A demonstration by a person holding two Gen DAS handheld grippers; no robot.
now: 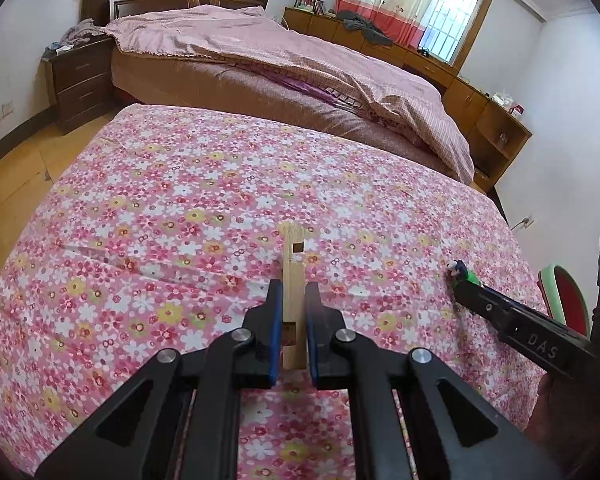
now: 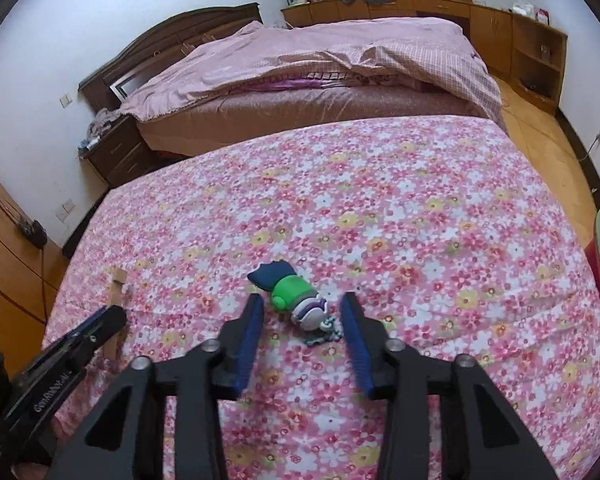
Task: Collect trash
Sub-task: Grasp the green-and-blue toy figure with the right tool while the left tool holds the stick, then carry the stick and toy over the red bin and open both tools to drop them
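My left claw [image 1: 293,300] is clamped on a wooden stick [image 1: 293,264] over the flowered tabletop [image 1: 160,200]. My right claw [image 2: 300,312] stands apart around a small green toy figure [image 2: 294,294], pads seemingly not pressing it. Beyond lies a bed [image 2: 320,72].

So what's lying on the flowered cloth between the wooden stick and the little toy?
Nothing: bare flowered cloth separates wooden stick and toy, clearest in the left wrist view.

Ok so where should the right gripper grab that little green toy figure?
Across its green middle, coming from above. The figure lies flat on the floral cloth, between the right gripper's open fingers; the middle looks firmest, while the dangling bits at its near end look too small to pinch.
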